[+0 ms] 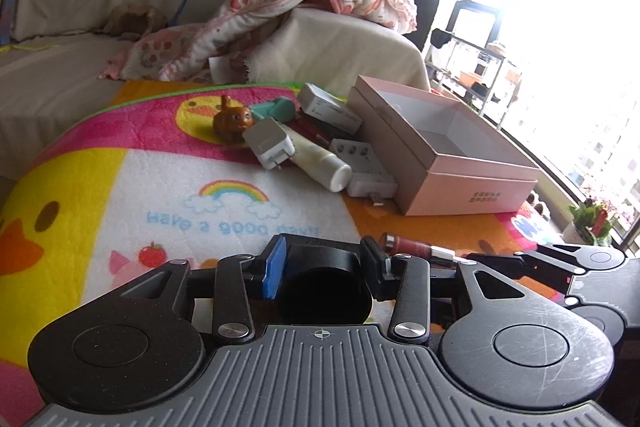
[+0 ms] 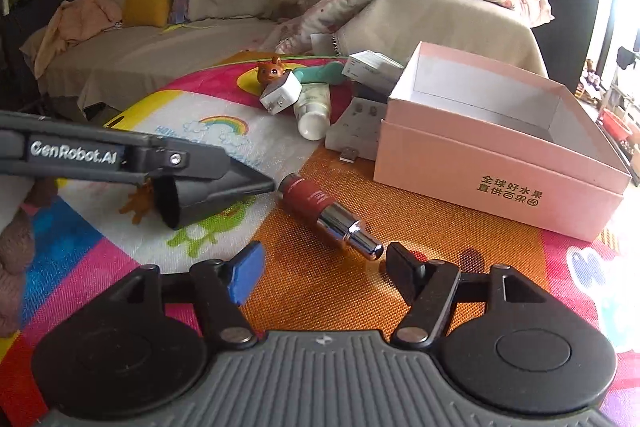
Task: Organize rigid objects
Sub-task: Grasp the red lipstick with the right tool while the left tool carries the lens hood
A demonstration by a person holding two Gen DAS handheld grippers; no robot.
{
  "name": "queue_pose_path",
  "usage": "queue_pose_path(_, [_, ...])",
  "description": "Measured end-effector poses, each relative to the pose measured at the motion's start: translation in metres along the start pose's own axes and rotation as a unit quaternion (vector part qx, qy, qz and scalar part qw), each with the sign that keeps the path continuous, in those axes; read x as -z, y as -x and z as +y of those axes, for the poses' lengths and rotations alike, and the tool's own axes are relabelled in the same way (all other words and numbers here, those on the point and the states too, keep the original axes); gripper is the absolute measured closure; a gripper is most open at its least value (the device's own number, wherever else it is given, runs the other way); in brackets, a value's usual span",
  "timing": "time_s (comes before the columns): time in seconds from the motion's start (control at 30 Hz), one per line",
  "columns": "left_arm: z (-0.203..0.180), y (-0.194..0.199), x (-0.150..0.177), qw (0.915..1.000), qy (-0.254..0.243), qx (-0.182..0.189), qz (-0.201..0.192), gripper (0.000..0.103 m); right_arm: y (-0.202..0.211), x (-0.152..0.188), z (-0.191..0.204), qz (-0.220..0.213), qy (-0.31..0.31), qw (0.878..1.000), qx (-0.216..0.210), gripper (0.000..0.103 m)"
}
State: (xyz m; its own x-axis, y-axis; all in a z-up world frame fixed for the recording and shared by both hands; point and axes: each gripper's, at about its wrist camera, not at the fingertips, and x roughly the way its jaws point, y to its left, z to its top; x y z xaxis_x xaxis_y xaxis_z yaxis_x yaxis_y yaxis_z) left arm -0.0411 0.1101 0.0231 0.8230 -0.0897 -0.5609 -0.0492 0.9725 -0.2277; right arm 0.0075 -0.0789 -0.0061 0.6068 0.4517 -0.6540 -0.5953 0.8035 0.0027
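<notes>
A black cylindrical cap sits between the blue pad and black finger of my left gripper, which is shut on it. In the right wrist view that left gripper reaches in from the left with the black cap just above the mat. A dark red lipstick tube with a silver end lies on the orange patch, its silver tip just ahead of my right gripper. The right gripper is open with nothing between its fingers. The lipstick tube also shows in the left wrist view, beyond the left fingers.
An open pink box stands at the right, its inside bare. Left of the box is a pile: a brown toy animal, white plug, cream tube, white charger, teal item and small white boxes. A sofa with a blanket lies behind.
</notes>
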Motion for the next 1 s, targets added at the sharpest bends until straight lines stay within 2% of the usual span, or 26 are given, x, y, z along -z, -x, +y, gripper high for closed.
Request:
queue_pose_path(0.07, [0.003,0.005,0.003,0.9998,0.0,-0.018,-0.01,0.058,-0.003,-0.002,-0.001,0.006,-0.04,0.999,0.01,0.03])
queue_pose_path(0.17, [0.007,0.008,0.004,0.9995,0.005,-0.026,-0.016,0.058,-0.008,-0.007,0.007,0.012,-0.06,0.997,0.036,0.028])
queue_pose_path(0.23, [0.008,0.009,0.005,0.9995,0.001,-0.025,-0.017,0.057,-0.01,-0.008,0.014,0.012,-0.045,0.998,0.049,0.027])
queue_pose_path(0.37, [0.01,0.011,0.007,0.9996,-0.001,-0.022,-0.019,0.057,-0.005,-0.007,0.006,0.008,0.012,0.999,0.043,0.028])
queue_pose_path(0.43, [0.011,0.011,0.008,0.9996,0.005,-0.019,-0.021,0.057,-0.004,-0.007,-0.006,0.003,0.028,0.996,0.08,0.028])
queue_pose_path(0.53, [0.01,0.01,0.009,0.9995,0.005,-0.021,-0.023,0.057,-0.009,-0.01,-0.031,-0.008,0.033,0.984,0.177,0.029])
queue_pose_path(0.57, [0.009,0.01,0.009,0.9995,0.004,-0.021,-0.023,0.056,-0.009,-0.012,-0.038,-0.009,0.022,0.981,0.195,0.029])
queue_pose_path(0.6, [0.009,0.009,0.009,0.9995,0.003,-0.022,-0.022,0.056,-0.007,-0.013,-0.044,-0.01,0.005,0.981,0.192,0.029])
queue_pose_path(0.7, [0.009,0.008,0.009,0.9995,0.004,-0.022,-0.022,0.056,0.005,-0.012,-0.048,-0.019,-0.033,0.993,0.113,0.029])
queue_pose_path(0.8, [0.009,0.008,0.009,0.9995,0.004,-0.022,-0.021,0.056,0.006,-0.01,-0.028,-0.016,-0.001,0.999,0.05,0.029])
queue_pose_path(1.0, [0.006,0.009,0.011,0.9994,-0.003,-0.025,-0.026,0.055,-0.011,-0.023,0.008,-0.011,0.057,0.998,0.036,0.028])
